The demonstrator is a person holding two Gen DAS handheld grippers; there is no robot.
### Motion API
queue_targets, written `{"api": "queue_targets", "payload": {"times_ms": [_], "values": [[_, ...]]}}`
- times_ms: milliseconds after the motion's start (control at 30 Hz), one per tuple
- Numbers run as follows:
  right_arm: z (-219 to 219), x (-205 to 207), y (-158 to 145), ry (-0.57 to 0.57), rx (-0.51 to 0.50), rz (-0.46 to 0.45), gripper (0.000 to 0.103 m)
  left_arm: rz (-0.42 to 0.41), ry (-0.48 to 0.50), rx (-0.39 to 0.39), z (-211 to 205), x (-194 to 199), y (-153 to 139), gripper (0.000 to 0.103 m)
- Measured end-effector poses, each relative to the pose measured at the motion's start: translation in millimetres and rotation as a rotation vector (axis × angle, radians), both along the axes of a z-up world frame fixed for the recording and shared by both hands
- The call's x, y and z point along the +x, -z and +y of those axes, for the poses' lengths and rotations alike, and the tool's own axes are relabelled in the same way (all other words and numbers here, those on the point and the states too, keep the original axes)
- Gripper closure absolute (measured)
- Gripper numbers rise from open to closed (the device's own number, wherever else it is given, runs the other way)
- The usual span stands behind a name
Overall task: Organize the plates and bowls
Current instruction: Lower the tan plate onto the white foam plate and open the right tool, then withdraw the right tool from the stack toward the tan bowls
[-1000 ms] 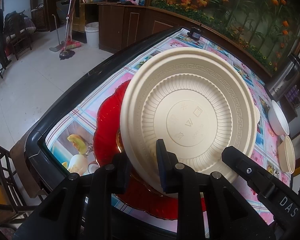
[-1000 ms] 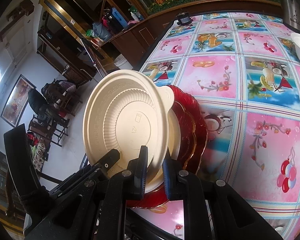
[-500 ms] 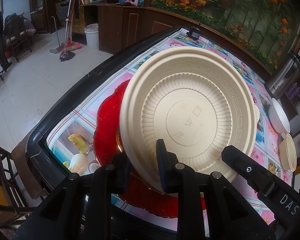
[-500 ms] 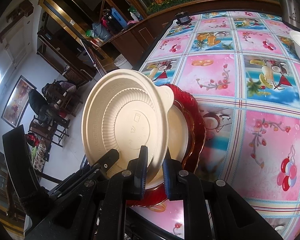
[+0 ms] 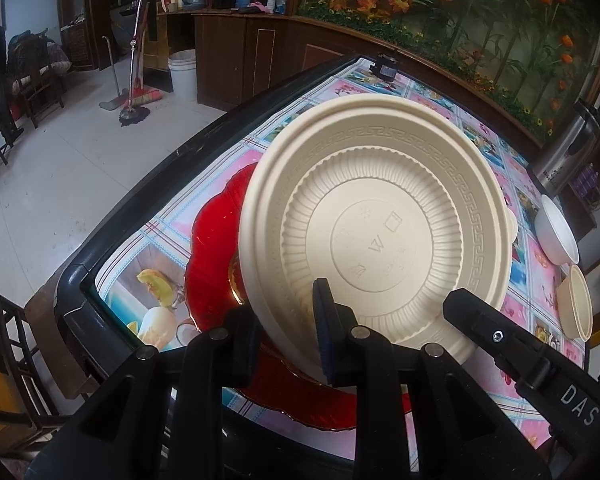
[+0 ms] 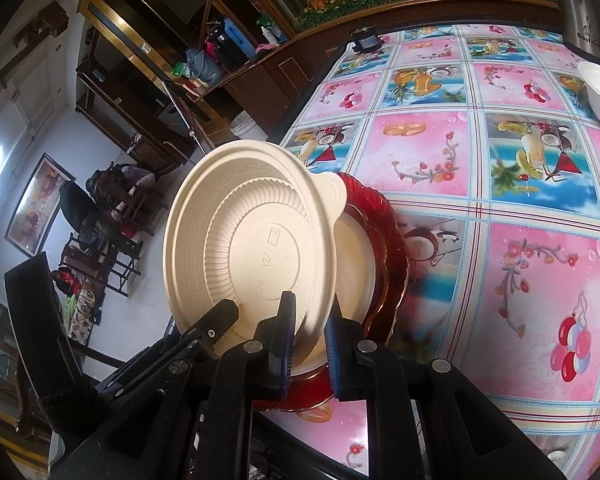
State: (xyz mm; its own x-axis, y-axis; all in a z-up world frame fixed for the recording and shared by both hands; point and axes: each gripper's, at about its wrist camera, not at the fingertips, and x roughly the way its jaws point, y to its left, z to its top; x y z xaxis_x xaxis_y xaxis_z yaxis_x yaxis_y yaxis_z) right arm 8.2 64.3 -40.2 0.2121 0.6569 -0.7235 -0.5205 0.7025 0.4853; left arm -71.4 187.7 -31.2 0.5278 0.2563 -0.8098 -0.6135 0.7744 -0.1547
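- We see a cream plate (image 5: 374,236) tilted up on edge, its ribbed underside with a key-pattern rim facing us, a small tab on its rim.
- Beneath it, a red scalloped glass plate (image 5: 212,248) lies flat near the table's corner; another cream plate (image 6: 354,264) rests inside it.
- A white bowl (image 5: 556,234) and a cream bowl (image 5: 578,306) sit side by side at the table's far edge.

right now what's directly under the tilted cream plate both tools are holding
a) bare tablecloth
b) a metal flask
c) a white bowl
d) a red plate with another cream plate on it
d: the cream plate, pinched at its near rim by the right tool and the left tool, tilts up over a red plate that has another cream plate lying in it.
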Motion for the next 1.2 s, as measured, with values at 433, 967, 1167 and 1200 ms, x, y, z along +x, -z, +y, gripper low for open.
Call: {"api": "queue_targets", "payload": {"times_ms": [433, 967, 1167, 1200], "values": [[-4.4, 2.6, -1.1, 0.01, 0.003, 0.009, 0.088, 0.017, -0.006, 0.002, 1.4, 1.4, 1.1, 0.08], [-5.5, 1.8, -6.5, 0.026, 0.017, -0.005, 0.07, -0.013, -0.049, 0.032, 2.0, -5.4, -6.9, 0.036], [-11.4, -3.7, -16.7, 0.042, 0.075, -0.018, 0.024, -0.024, -0.056, 0.053, 0.1, -8.3, -14.1, 0.035], [-13.0, -4.4, -18.6, 0.045, 0.084, -0.023, 0.019, -0.03, -0.06, 0.058, -0.5, -9.8, -15.6, 0.035]]}}
